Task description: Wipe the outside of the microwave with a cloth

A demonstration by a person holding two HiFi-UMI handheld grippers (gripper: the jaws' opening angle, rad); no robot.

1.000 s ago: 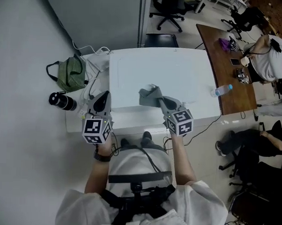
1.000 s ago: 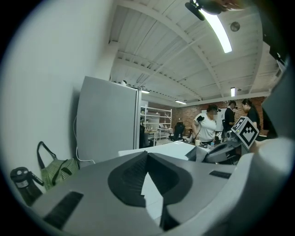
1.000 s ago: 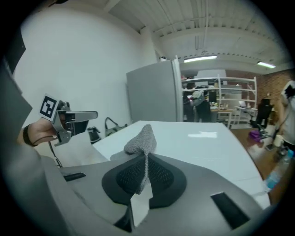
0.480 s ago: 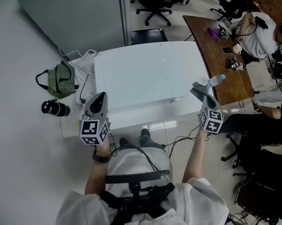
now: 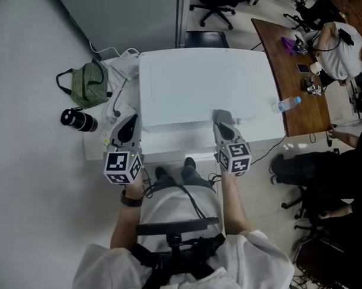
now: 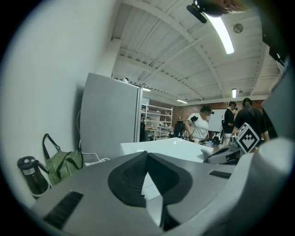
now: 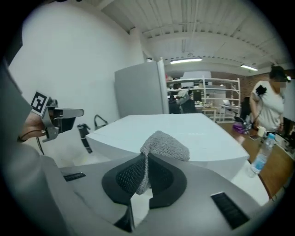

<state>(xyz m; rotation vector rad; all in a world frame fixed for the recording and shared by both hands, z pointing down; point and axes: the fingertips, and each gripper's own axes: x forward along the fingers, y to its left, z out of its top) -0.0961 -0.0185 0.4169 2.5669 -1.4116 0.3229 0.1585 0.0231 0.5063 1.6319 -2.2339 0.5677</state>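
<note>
1. One white microwave (image 5: 201, 82) takes up most of the white table (image 5: 98, 145). One grey cloth (image 5: 221, 115) sits at the front edge of the microwave's top, right of middle.
2. There are two grippers. The right gripper (image 5: 223, 123) is clamped on the cloth. The left gripper (image 5: 129, 126), jaws pressed together on nothing, hangs over the table's front-left corner.
3. Each gripper has one marker cube (image 5: 122, 167) with black-and-white squares.
4. By the table's left edge are one green striped bag (image 5: 88, 84) and one black flask (image 5: 78, 121).
5. One clear, blue-capped bottle (image 5: 286, 104) lies at the brown desk's (image 5: 279, 61) near edge.

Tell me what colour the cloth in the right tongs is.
The cloth is grey with a knitted-looking weave, best seen in the right gripper view.
</note>
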